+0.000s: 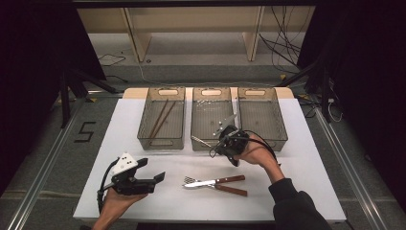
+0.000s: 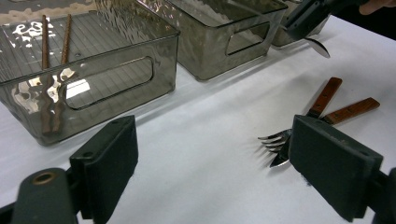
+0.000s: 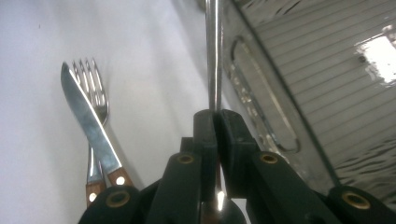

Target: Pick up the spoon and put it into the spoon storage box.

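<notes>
My right gripper [image 1: 216, 143] hovers at the near edge of the middle tray [image 1: 211, 90], shut on a metal spoon [image 1: 201, 141]. In the right gripper view the jaws [image 3: 215, 114] pinch the spoon's thin handle [image 3: 214, 56], which runs forward beside the tray wall. The spoon's bowl [image 2: 318, 46] hangs under that gripper [image 2: 308, 16]. A wood-handled fork [image 1: 191, 181] and knife [image 1: 225, 180] lie crossed on the white table. My left gripper [image 1: 155, 181] rests low at the front left, open and with nothing in it [image 2: 212, 158], its jaws pointing toward the fork [image 2: 275, 139].
Three smoky plastic trays stand in a row at the table's far side. The left tray [image 1: 155, 143] holds two brown chopsticks [image 1: 160, 119]; the right tray [image 1: 282, 139] looks bare inside. White table top [image 1: 167, 201] spreads around the cutlery.
</notes>
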The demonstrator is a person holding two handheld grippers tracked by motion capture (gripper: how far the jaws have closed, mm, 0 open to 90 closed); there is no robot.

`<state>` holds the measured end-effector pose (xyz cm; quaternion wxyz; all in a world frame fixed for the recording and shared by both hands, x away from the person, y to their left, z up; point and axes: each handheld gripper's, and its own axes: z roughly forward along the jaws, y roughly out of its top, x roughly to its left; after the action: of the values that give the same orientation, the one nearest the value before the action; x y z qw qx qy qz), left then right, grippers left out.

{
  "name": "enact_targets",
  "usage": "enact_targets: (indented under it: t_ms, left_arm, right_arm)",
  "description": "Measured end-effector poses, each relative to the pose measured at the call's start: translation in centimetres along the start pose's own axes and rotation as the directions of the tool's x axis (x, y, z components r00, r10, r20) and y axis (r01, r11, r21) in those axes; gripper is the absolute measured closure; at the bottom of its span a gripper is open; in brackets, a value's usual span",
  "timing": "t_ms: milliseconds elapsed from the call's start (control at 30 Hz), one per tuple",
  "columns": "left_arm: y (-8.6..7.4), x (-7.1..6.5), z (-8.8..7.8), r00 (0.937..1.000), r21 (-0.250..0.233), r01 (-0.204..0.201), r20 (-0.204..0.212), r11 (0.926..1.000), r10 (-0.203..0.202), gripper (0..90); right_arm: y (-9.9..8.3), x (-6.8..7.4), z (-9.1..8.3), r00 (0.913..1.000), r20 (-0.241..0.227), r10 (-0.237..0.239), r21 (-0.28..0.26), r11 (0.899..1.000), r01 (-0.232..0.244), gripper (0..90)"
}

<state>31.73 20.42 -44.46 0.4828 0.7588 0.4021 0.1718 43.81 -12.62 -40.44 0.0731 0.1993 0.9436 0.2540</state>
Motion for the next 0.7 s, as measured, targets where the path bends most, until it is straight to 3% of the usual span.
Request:
enact_targets:
  t_ms: [233,700]
  left_arm:
    - [0.0,0.0,-0.1,1.0,-0.006,-0.001,-0.002,1.0,0.001,15.3]
    - [0.0,0.2,-0.2,1.0,-0.02,0.003,-0.006,0.9998,-0.003,15.3]
  right_arm:
    - [0.1,-0.7,-1.2,0.9969,0.011,0.077,-0.086,0.993,-0.076,86.0]
    - [0.9,-2.0,-3.3,0.9805,0.038,0.193,-0.211,0.961,-0.181,86.0]
